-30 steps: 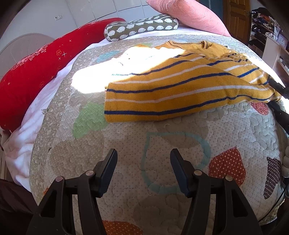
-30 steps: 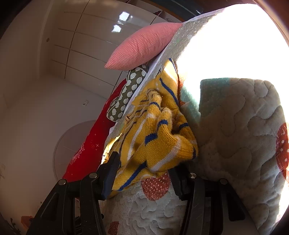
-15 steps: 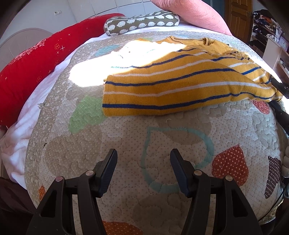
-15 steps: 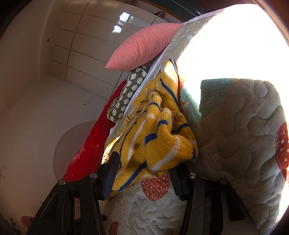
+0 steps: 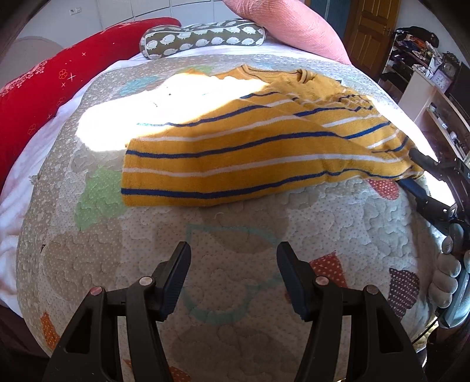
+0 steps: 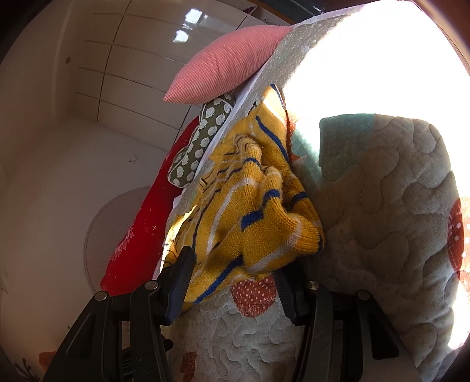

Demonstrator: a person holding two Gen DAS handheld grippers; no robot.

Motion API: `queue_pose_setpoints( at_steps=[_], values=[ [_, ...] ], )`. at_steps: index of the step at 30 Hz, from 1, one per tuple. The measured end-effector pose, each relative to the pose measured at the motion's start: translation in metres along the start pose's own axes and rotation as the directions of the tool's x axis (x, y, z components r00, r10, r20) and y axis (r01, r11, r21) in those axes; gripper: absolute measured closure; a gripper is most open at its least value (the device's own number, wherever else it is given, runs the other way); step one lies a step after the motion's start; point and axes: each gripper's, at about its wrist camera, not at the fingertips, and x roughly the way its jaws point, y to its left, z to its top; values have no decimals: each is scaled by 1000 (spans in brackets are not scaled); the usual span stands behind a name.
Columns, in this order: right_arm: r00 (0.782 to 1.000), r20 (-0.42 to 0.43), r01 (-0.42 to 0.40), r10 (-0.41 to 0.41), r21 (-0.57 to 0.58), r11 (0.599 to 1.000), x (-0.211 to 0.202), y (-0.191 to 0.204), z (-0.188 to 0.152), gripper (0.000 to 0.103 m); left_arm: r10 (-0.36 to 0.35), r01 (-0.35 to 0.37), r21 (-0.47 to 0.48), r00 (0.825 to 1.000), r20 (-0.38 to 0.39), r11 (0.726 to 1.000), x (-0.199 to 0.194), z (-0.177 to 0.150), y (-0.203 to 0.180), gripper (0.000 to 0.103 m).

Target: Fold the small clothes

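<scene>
Left wrist view shows the yellow striped sweater (image 5: 249, 152) lying on the quilted bedspread (image 5: 235, 244), already doubled into a long band, with its neck toward the pillows. The left gripper (image 5: 233, 279) hangs above bare quilt in front of the sweater, its jaws apart and holding nothing; I judge it waits there for the next fold. At the right end of the sweater the right gripper (image 6: 232, 282) lies low on the bed. Its jaws stand on both sides of the bunched knit, but I cannot tell if the pads really press it.

Strong sunlight makes a white patch over the quilt and part of the sweater. Behind are a red bolster (image 5: 58, 85), a small hedgehog-print cushion (image 5: 202, 36) and a pink pillow (image 5: 293, 26). A wooden door (image 5: 373, 38) and cluttered shelves (image 5: 426, 73) stand at the right.
</scene>
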Motion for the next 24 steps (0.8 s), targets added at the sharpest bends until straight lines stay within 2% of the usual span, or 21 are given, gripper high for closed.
queue_pose_setpoints(
  at_steps=[2,5,7,9,11,13,15,17,20,21,22,23,24],
  values=[
    [1000,22,20,-19,-46,999,-21,11,3,45,-59,59,29,998,16,998,-3,7,-15,36],
    [989,87,130,-119,-133,983,-51,25,21,43,-180,178,68,983,24,982,0,20,-45,34],
    [977,98,204,-190,-152,967,-54,27,45,39,-281,281,65,960,-5,957,10,33,-67,34],
    [972,65,235,-227,-156,959,-41,22,71,39,-391,392,46,920,-33,919,19,45,-90,34],
    [966,19,260,-259,-141,955,-20,13,98,39,-458,459,49,889,-33,887,23,57,-115,34],
    [963,-22,264,-269,-130,956,3,3,121,39,-490,491,73,871,-29,868,29,70,-140,28],
    [955,-49,285,-292,-119,951,25,-6,140,39,-489,490,81,872,-28,868,39,81,-160,22],
    [958,-89,262,-272,-111,959,47,-13,154,39,-492,494,78,870,-40,866,53,89,-177,19],
    [958,-133,234,-254,-153,960,75,-10,163,39,-515,519,47,854,-71,854,73,102,-195,18],
    [955,-139,237,-264,-182,954,83,-8,164,39,-492,493,18,869,-63,870,78,104,-197,18],
    [946,-135,260,-294,-224,939,89,-6,166,42,-484,485,-2,873,-66,875,83,106,-198,18],
    [940,-126,281,-317,-241,929,92,-6,168,49,-486,487,-15,870,-76,873,87,109,-198,21],
    [937,-136,287,-322,-228,930,93,-11,170,74,-463,463,-18,882,-85,886,89,111,-199,41]
  ],
)
